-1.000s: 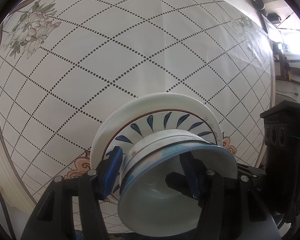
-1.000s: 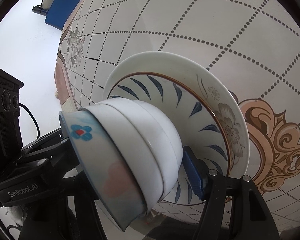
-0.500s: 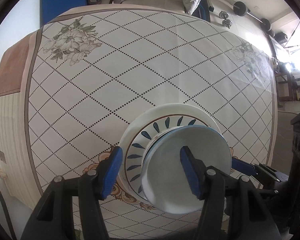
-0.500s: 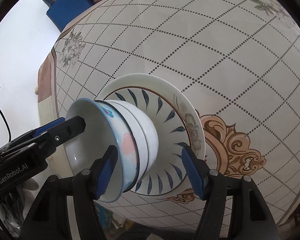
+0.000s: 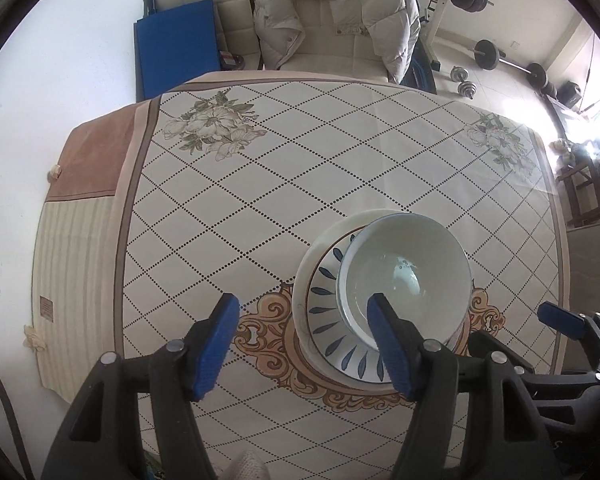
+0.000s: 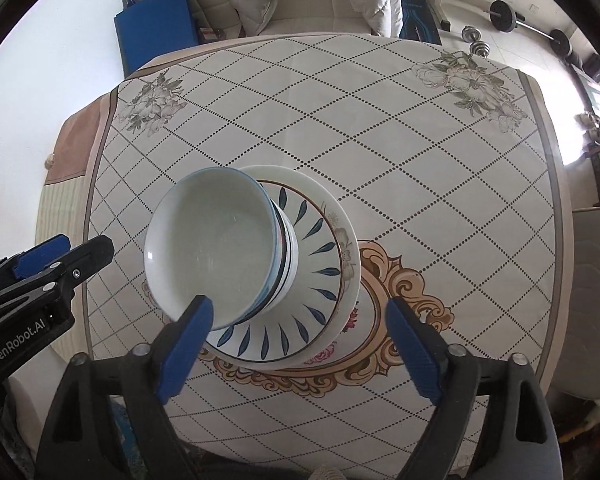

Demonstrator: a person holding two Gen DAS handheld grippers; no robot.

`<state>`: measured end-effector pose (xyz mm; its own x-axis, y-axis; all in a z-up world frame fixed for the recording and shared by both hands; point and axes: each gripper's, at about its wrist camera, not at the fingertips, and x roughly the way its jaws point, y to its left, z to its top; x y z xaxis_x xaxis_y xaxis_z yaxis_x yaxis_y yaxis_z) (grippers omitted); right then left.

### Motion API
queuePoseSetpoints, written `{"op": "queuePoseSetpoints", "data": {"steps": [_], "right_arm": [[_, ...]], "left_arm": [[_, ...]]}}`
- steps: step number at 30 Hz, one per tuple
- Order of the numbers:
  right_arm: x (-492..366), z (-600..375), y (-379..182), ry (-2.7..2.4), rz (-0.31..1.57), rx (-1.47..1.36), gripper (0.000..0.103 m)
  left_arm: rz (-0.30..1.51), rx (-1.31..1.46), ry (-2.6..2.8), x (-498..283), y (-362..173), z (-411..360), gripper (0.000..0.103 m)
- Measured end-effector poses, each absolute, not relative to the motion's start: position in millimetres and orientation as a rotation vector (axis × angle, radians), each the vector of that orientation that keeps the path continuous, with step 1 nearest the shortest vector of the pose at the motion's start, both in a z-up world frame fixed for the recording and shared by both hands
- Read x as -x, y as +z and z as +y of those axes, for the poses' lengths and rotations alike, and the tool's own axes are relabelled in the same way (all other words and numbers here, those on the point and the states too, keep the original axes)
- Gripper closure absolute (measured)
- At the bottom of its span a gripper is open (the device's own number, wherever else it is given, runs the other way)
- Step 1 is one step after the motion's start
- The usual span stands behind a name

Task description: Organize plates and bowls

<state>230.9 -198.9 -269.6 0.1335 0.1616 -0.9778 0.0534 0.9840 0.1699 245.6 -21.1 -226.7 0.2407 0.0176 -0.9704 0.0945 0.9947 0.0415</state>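
A stack of nested bowls [image 5: 404, 276] [image 6: 212, 244], the top one pale with a blue rim, stands upright on a blue-leaf plate [image 5: 328, 320] [image 6: 320, 264]. That plate lies on a wider white flowered plate [image 6: 346, 240]. My left gripper [image 5: 302, 312] hovers well above the table, left of the stack; its jaws are opening with nothing between them. My right gripper [image 6: 298, 308] hangs high over the plates, its jaws opening wide and touching nothing. Each gripper also shows in the other's view: the right gripper [image 5: 520, 332] and the left gripper [image 6: 72, 256].
The table [image 5: 260, 184] wears a cream cloth with dotted diamonds, flower corners and a gold scroll motif beneath the plates. Past its far edge stand a sofa with a white puffy jacket [image 5: 332, 12] and a blue mat [image 5: 176, 48]. Barbells [image 5: 508, 60] lie on the floor at right.
Both grippers have risen and tipped to look steeply down. The tilted bowl stack they held now rests upright on the plates, and both jaws have let go and widened.
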Motion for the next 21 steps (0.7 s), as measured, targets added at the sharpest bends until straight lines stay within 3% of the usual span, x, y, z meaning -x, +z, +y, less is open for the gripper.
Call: {"op": "queuePoseSetpoints", "data": {"steps": [2, 21], "right_arm": [[-221, -197, -262, 0.054, 1.418, -0.157, 0.003], [-106, -219, -140, -0.041, 1.142, -0.066, 0.003]], "left_arm": [[1.287, -0.109, -0.047, -237, -217, -21, 0.016], [1.051, -0.041, -0.017, -123, -111, -38, 0.012]]}}
